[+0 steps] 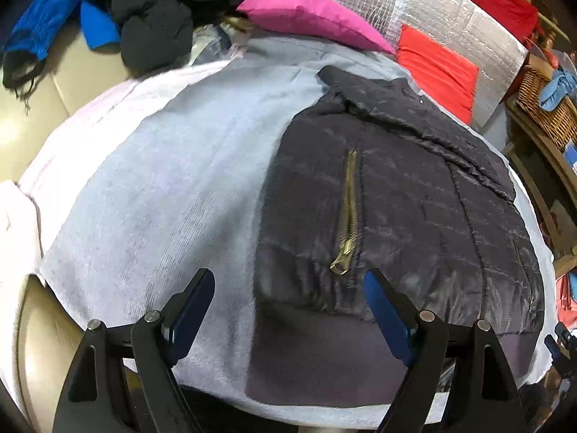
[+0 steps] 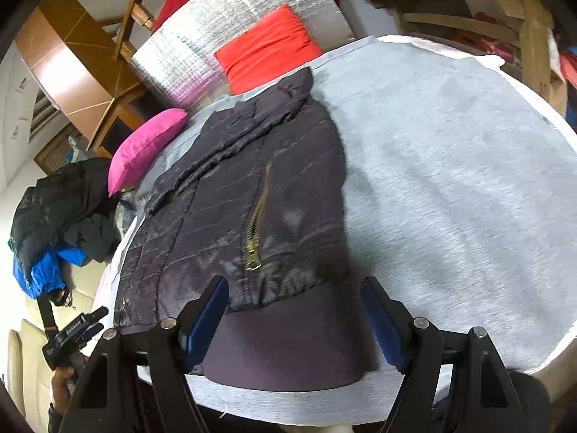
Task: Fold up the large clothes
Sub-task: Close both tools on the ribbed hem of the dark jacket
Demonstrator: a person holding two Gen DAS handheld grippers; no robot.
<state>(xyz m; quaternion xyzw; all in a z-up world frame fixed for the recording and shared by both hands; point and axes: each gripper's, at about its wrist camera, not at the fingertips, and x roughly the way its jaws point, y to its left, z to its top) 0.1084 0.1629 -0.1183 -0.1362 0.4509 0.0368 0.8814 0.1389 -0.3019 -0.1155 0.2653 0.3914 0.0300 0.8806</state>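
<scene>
- Both grippers, left gripper [image 1: 288, 310] and right gripper [image 2: 295, 315], hang released, nothing between their jaws.
- Dark jacket [image 1: 396, 216] lies flat on the grey cloth [image 1: 162, 198], hem at the near edge just below both, long axis running away toward the far edge.

Both views are evenly and fairly brightly lit by soft indoor light. The silver foil sheet [image 1: 450, 36] throws back patchy glare, and the dark quilted jacket [image 1: 396, 187] carries pale sheen along its seams. A faint soft shadow lies on the grey cloth [image 2: 450, 180] beside the jacket. Fisheye distortion bulges the middle and bends the edges, with black vignette in the corners. Slight motion blur smears the cloth's weave; the near blue fingers [image 2: 205, 321] look soft.
</scene>
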